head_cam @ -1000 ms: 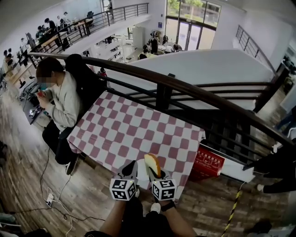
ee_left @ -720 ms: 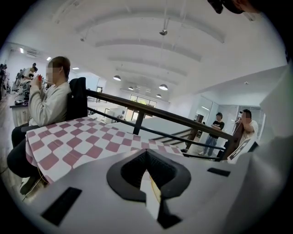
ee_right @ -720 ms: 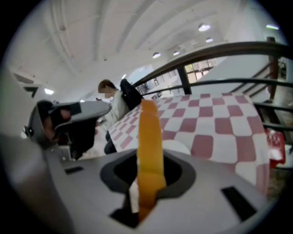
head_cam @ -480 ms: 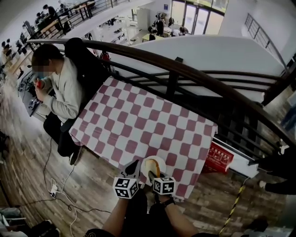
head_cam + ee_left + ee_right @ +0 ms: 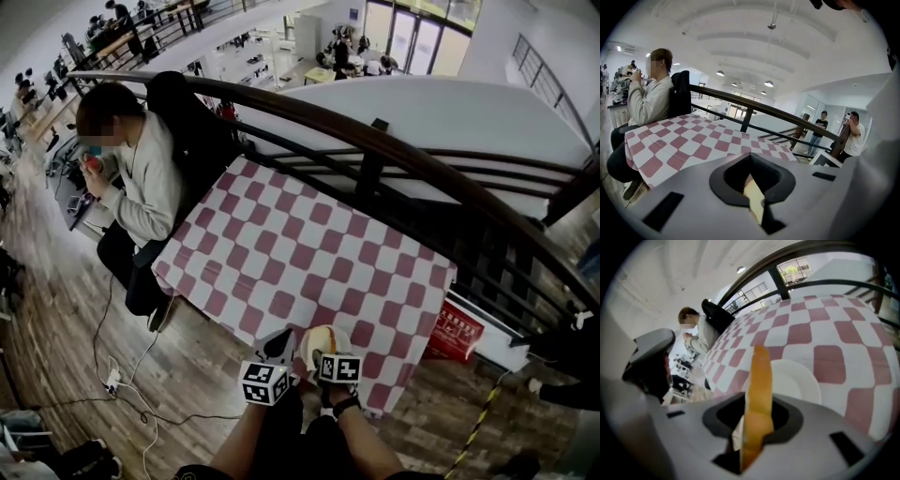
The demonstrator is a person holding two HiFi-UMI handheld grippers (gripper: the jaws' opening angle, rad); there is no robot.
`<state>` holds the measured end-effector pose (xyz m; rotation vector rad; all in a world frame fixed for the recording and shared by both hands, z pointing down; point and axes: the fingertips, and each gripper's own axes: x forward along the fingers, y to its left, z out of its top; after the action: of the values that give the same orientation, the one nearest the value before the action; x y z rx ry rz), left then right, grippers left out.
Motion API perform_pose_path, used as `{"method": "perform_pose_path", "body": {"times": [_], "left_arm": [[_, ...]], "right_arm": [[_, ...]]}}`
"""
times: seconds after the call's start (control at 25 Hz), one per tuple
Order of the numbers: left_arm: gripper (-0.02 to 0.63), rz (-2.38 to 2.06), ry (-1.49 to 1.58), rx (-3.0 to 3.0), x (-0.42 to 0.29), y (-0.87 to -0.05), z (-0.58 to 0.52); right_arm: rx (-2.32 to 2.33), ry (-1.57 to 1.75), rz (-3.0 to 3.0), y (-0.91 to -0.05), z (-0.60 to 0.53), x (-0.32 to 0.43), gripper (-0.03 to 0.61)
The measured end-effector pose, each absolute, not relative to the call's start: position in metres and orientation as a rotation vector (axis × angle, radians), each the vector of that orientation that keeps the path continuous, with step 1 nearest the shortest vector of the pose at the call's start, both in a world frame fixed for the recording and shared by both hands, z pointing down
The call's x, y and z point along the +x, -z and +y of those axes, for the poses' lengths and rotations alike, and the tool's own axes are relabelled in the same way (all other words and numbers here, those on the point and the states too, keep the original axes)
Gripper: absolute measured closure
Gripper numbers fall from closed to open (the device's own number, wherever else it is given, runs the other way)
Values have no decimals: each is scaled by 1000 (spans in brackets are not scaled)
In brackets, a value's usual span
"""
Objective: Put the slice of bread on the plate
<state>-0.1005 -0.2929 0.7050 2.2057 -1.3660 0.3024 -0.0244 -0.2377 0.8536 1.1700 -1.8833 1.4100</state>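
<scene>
The table stands in front of the railing, with a seated person at its left end. The plate lies on the table near the front edge — the slice of bread stands on edge over it, between the jaws of the right gripper. The left gripper sits just left of that one. A box stands by the table's right end — a power strip lies on the floor to the left.

I see checked cloth covering the worktop | seated person at its left edge | dark railing along its far edge | red box on floor below right corner | cables on floor
</scene>
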Motion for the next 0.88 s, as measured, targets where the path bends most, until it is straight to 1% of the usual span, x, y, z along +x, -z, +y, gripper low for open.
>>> {"method": "perform_pose_path", "body": {"times": [0.04, 0.08, 0.16, 0.24, 0.28, 0.36, 0.64, 0.76, 0.88], "left_arm": [[597, -1369, -301, 2204, -102, -704, -295], [597, -1370, -302, 2203, -102, -704, -296], [597, -1368, -308, 2206, -101, -702, -298], [597, -1365, -310, 2217, -99, -699, -299], [597, -1363, -308, 2224, -97, -696, -300], [597, -1357, -298, 2245, -93, -689, -304], [597, -1338, -270, 2350, -66, -659, -320], [597, -1328, -235, 2396, -55, -637, -328], [597, -1310, -146, 2470, -44, -597, -336]], "right_arm": [[1193, -1365, -1882, -853, -241, -21, 472], [1217, -1301, -1881, -852, -245, -16, 451], [1241, -1175, -1862, -851, -250, -6, 317], [1241, -1115, -1824, -854, -251, 0, 194], [1229, -1108, -1797, -856, -247, 3, 155], [1182, -1141, -1716, -857, -231, 8, 137], [1211, -1276, -1577, -831, -215, 43, 138], [1434, -1027, -1842, -783, -286, 61, 139], [1550, -888, -1992, -729, -319, 70, 141]]}}
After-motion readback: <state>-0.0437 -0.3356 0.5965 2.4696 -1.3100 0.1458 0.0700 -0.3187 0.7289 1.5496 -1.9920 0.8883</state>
